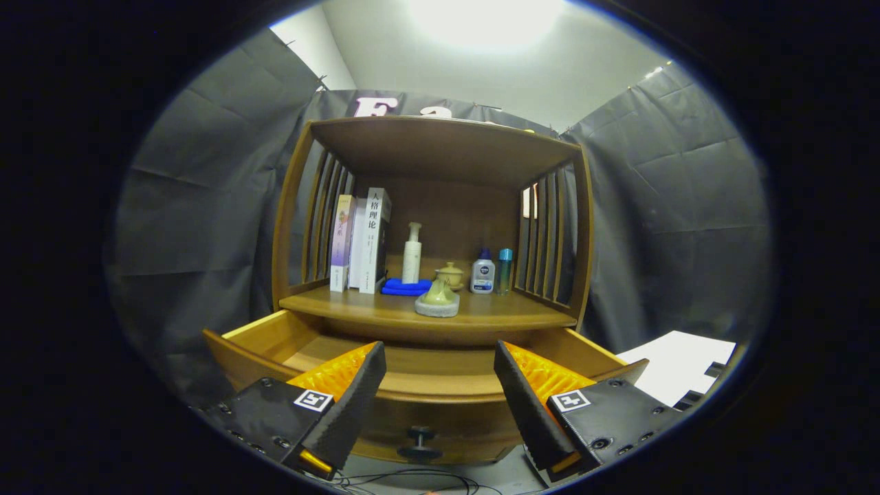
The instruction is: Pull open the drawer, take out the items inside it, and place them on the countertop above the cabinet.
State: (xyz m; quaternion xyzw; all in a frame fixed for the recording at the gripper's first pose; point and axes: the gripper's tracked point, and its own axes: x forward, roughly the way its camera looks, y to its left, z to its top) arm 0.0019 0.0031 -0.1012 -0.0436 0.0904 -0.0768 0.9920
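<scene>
Tongs (440, 405) are hanging wide apart and holding nothing, their two fingers (357, 395) straddling the front of the drawer (440, 385) from above. With the drawer as the landmark: it is standing pulled out of the wooden cabinet (433, 206), its round dark knob (420, 441) showing on the front panel just below the gap between the fingers. What is showing of the drawer's inside, a strip of pale wooden floor behind the front panel, is looking bare, though the near part is sitting hidden behind the panel and the fingers, so whether anything is lying in there cannot be told. Right above the drawer, the table (385, 309) of the cabinet is carrying a row of things: a small green ceramic piece on a grey coaster (438, 300) is sitting nearest the front edge, behind it a folded blue cloth (405, 286), a white pump bottle (412, 254), a small lidded cup (451, 274), a white bottle with a blue cap (482, 273) and a slim teal bottle (504, 269); a few books (361, 240) are standing upright at the far left. Judging from this, the opening step is done and the removal seems largely or wholly finished, with at most a check of the hidden front part of the drawer remaining.
</scene>
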